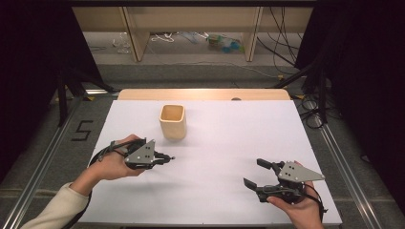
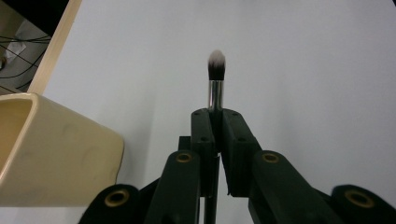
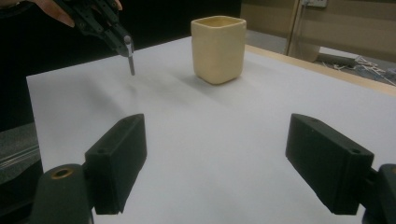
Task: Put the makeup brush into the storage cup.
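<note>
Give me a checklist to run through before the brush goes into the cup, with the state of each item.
1. Left gripper shut on the brush: ok.
2. Brush bristles point away from the gripper: ok.
3. Cup upright, mouth open: ok.
4. Cup inside free of other things: cannot tell.
5. Right gripper open, holding nothing, apart from the cup: ok.
6. Brush tip lined up over the cup mouth: not ok, it is beside the cup.
</note>
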{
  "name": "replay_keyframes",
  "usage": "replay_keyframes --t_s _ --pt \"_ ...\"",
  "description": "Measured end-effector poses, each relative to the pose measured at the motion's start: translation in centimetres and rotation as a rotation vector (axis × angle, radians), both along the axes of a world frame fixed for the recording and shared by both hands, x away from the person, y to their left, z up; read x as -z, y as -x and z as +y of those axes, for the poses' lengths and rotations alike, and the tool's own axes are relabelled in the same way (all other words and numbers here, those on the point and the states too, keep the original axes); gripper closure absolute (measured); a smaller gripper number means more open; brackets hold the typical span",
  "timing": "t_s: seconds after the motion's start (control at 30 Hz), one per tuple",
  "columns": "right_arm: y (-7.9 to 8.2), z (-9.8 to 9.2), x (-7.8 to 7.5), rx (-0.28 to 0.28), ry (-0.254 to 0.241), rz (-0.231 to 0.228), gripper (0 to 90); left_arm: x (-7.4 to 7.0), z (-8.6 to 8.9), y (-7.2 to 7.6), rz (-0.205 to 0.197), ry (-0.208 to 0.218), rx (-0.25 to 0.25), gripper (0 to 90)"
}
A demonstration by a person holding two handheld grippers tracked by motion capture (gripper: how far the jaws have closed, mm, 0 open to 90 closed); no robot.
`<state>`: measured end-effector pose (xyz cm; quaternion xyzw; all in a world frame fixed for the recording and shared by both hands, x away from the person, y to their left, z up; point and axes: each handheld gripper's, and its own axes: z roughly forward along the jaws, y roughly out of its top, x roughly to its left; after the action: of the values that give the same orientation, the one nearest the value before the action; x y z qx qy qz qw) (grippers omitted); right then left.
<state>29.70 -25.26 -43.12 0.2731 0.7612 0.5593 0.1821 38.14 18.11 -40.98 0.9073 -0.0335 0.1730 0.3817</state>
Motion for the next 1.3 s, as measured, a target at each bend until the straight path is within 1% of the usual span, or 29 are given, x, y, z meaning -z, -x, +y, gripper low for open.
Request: replay_keyframes --t_s 0.07,0.13,0.2,0.23,0.27,0.3,0.33,0.4,0.47,0.5,0.53,0.73,0.83,0.87,1.0,1.03,1.07,1.13,1.17,1.2,1.3 --pt "0.0 0.0 0.0 0.000 0.000 -0.001 21.7 0.1 0.0 0.1 0.013 0.010 -0.011 84.1" --pt "0.0 0.0 0.0 -0.001 0.000 0.000 21.7 0.1 0.1 0.2 0.018 0.018 -0.019 84.1" --pt "0.0 0.0 0.0 0.000 0.003 -0.001 21.7 0.2 0.1 0.2 0.015 0.035 -0.021 84.1" --pt "0.0 0.0 0.0 0.000 0.003 -0.001 21.7 0.2 0.2 0.2 0.008 0.037 -0.015 84.1" --pt "0.0 0.0 0.0 0.001 0.002 -0.001 21.7 0.2 0.2 0.3 0.016 0.046 -0.025 84.1" --pt "0.0 0.0 0.0 0.000 0.000 0.001 21.7 0.2 0.2 0.3 0.011 0.048 -0.023 84.1" --pt "0.0 0.0 0.0 0.000 0.000 0.001 21.7 0.3 0.2 0.3 0.024 0.053 -0.026 84.1" --pt "0.0 0.0 0.0 0.000 0.003 0.000 21.7 0.3 0.3 0.4 0.022 0.063 -0.025 84.1" --pt "0.0 0.0 0.0 0.000 0.003 -0.001 21.7 0.5 0.3 0.5 0.036 0.085 -0.026 84.1" --pt "0.0 0.0 0.0 0.000 0.003 -0.001 21.7 0.5 0.4 0.5 0.042 0.089 -0.025 84.1" --pt "0.0 0.0 0.0 0.000 0.003 -0.001 21.7 0.6 0.4 0.6 0.042 0.098 -0.030 84.1" --pt "0.0 0.0 0.0 0.000 0.004 -0.003 21.7 0.8 0.5 0.6 0.038 0.107 -0.029 84.1" --pt "0.0 0.0 0.0 0.000 0.005 -0.002 21.7 0.9 0.6 0.7 0.045 0.120 -0.037 84.1" --pt "0.0 0.0 0.0 -0.002 0.004 -0.002 21.7 0.8 0.6 0.6 0.038 0.119 -0.040 84.1" --pt "0.0 0.0 0.1 -0.004 0.003 -0.003 21.7 0.7 0.7 0.7 0.037 0.128 -0.047 84.1" --pt "0.0 0.0 0.1 -0.004 0.003 -0.003 21.7 0.7 0.7 0.7 0.023 0.130 -0.044 84.1" --pt "0.0 0.0 0.1 -0.004 0.002 -0.001 21.7 0.7 0.8 0.7 0.034 0.135 -0.049 84.1" --pt "0.0 0.0 0.0 -0.004 0.003 -0.003 21.7 0.5 0.9 0.8 0.029 0.140 -0.054 84.1" --pt "0.0 0.0 0.0 -0.001 0.005 -0.003 21.6 0.5 1.0 0.7 0.021 0.143 -0.052 84.1" --pt "0.0 0.0 0.0 -0.001 0.005 -0.003 21.6 0.5 1.1 0.8 0.030 0.152 -0.060 84.1" --pt "0.0 0.0 0.0 0.001 0.010 -0.002 21.6 0.4 1.2 0.8 0.026 0.166 -0.065 84.1"
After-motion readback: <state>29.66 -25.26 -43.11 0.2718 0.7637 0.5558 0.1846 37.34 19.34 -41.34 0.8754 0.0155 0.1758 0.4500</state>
